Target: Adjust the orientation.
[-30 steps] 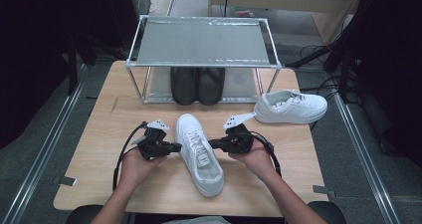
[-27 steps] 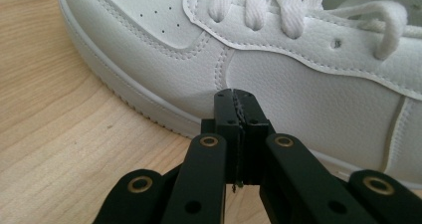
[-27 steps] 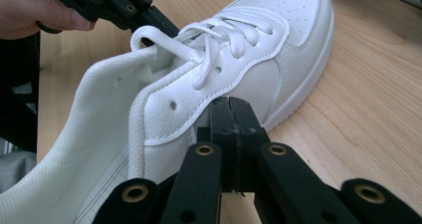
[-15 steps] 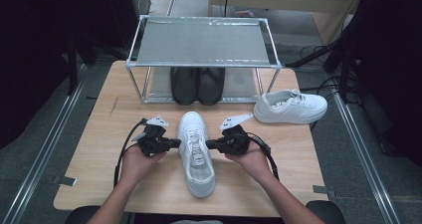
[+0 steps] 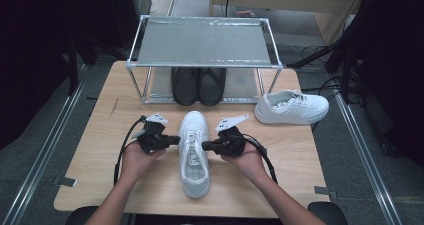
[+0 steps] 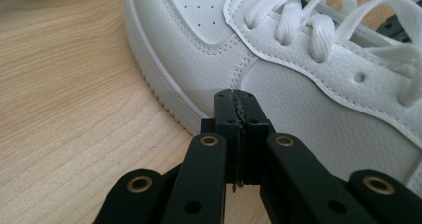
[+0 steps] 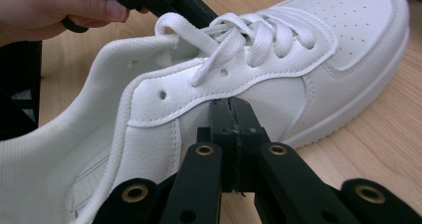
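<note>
A white sneaker (image 5: 194,152) lies in the middle of the wooden table (image 5: 100,135), toe pointing away toward the rack. My left gripper (image 5: 176,140) is shut, and its tips press against the shoe's left side (image 6: 278,84). My right gripper (image 5: 205,146) is shut too, tips against the shoe's right side (image 7: 239,79) below the laces. Nothing is between either pair of jaws. In the left gripper view the closed jaws (image 6: 234,100) meet the leather above the sole. In the right gripper view the closed jaws (image 7: 231,107) touch the side panel.
A metal rack (image 5: 202,40) stands at the table's far side with a pair of black shoes (image 5: 198,85) under its shelf. A second white sneaker (image 5: 292,107) lies on its sole at the right. Cables trail from both grippers toward the front edge.
The sneaker, squeezed between both shut grippers, has swung from a slant to lie straight, toe toward the rack. Both hands shifted slightly with it.
</note>
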A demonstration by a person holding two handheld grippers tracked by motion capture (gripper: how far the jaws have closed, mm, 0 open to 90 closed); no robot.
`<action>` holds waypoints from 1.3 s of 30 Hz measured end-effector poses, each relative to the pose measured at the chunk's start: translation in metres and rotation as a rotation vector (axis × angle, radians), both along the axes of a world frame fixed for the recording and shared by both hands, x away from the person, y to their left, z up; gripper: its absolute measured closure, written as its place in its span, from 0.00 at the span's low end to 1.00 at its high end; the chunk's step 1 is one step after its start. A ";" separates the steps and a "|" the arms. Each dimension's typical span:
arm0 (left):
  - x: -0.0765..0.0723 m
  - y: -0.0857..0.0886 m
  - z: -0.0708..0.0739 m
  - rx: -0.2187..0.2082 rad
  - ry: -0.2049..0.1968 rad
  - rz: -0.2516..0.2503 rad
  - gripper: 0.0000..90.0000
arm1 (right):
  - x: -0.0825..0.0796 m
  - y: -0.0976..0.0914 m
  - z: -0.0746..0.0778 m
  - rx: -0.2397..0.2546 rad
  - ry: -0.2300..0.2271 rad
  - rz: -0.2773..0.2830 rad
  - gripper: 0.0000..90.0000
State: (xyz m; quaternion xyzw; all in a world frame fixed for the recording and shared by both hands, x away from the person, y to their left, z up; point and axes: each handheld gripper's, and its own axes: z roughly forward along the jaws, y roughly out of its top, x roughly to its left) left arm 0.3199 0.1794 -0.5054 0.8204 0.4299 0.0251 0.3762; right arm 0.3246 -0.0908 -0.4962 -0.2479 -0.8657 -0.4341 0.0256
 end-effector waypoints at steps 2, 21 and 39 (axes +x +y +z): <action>0.002 0.002 0.000 -0.008 0.009 0.001 1.00 | 0.000 0.001 0.000 0.001 -0.005 0.008 1.00; -0.002 0.020 0.013 -0.020 -0.050 -0.030 0.51 | 0.020 -0.059 0.018 0.014 -0.027 -0.155 0.70; 0.000 0.024 0.011 -0.021 -0.036 -0.038 0.48 | 0.038 -0.100 0.032 -0.008 -0.023 -0.243 0.67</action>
